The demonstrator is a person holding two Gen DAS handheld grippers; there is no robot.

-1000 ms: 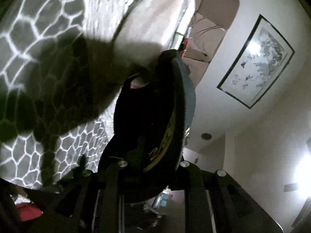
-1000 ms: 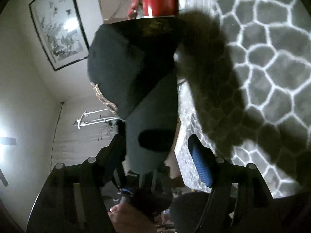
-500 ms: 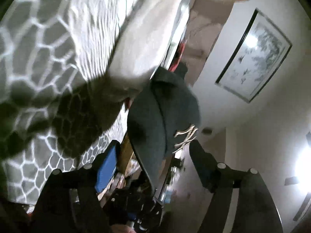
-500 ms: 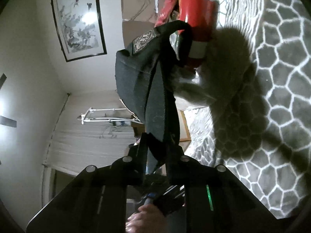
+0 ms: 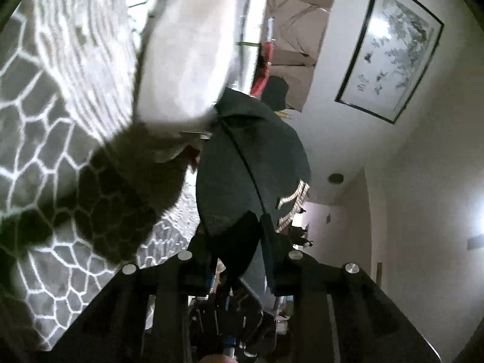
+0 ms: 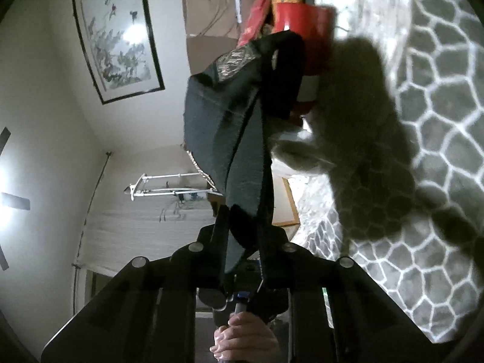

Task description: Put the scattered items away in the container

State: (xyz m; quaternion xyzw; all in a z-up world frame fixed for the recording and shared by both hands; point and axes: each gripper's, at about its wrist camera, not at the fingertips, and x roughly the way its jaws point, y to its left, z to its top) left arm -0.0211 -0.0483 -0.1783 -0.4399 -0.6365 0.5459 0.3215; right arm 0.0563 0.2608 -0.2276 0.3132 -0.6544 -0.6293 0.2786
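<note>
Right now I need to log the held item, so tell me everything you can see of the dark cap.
The dark cap looks like dark woven fabric with a stitched seam, an embroidered patch and pale gold embroidery. It hangs in the air above the patterned rug, brim toward the cameras. Both tongs are shut on it: the left tongs and the right tongs.

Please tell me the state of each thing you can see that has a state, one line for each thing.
Left gripper: shut on the cap's brim.
Right gripper: shut on the cap's brim.
Black cap: lifted off the rug, hanging between both grippers, edge-on to the cameras.
White container: beside the cap, tilted in the view; its contents cannot be made out.
Patterned rug: lying flat, partly shadowed.
</note>
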